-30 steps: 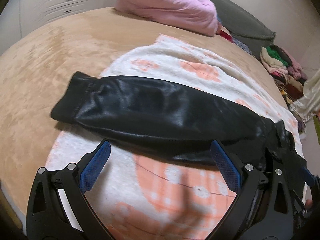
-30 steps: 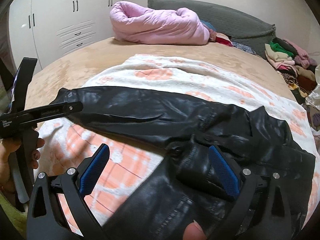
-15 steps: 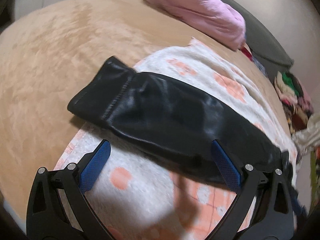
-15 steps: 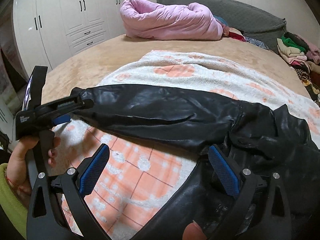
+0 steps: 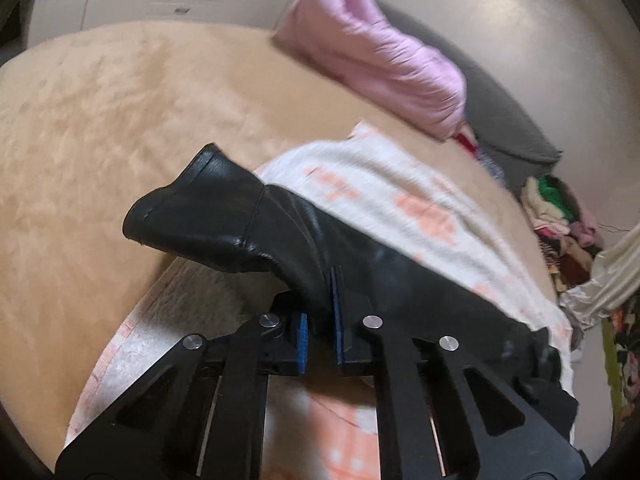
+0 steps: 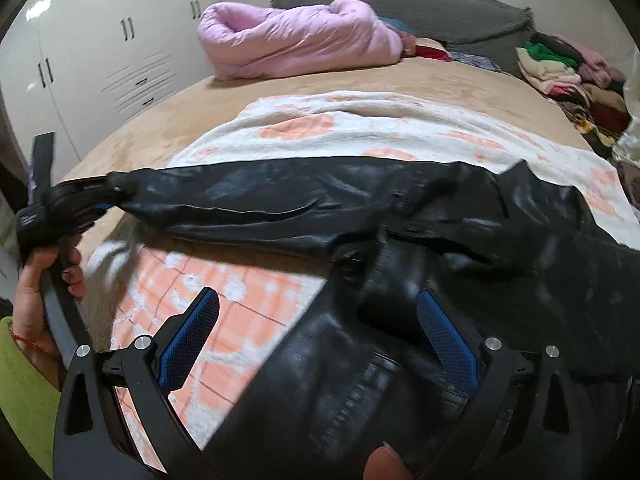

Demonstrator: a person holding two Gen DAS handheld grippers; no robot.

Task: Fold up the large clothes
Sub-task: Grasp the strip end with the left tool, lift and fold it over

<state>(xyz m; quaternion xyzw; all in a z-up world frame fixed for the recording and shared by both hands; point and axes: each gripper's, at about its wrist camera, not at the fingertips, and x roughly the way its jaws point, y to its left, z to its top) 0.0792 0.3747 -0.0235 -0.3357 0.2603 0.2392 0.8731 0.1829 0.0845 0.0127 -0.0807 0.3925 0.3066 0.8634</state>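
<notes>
Jacket sleeve [image 5: 280,232] pinched in downward-tilted left tool [image 5: 320,320].

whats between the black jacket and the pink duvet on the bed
In the right wrist view, the white and orange blanket, then bare tan bedcover, lie between the black jacket and the pink duvet.

Readable text: I find none in either of my views.
My left gripper [image 6: 70,210] body: in my right wrist view there is pale lettering on its black side, but it is too small and blurred for me to read.
Jacket [image 6: 320,208]: I see no label or brand on the black leather.
Blanket [image 6: 360,128]: orange patches and a grid, no words.
Wardrobe [image 6: 100,52]: plain white doors, no signs.
</notes>
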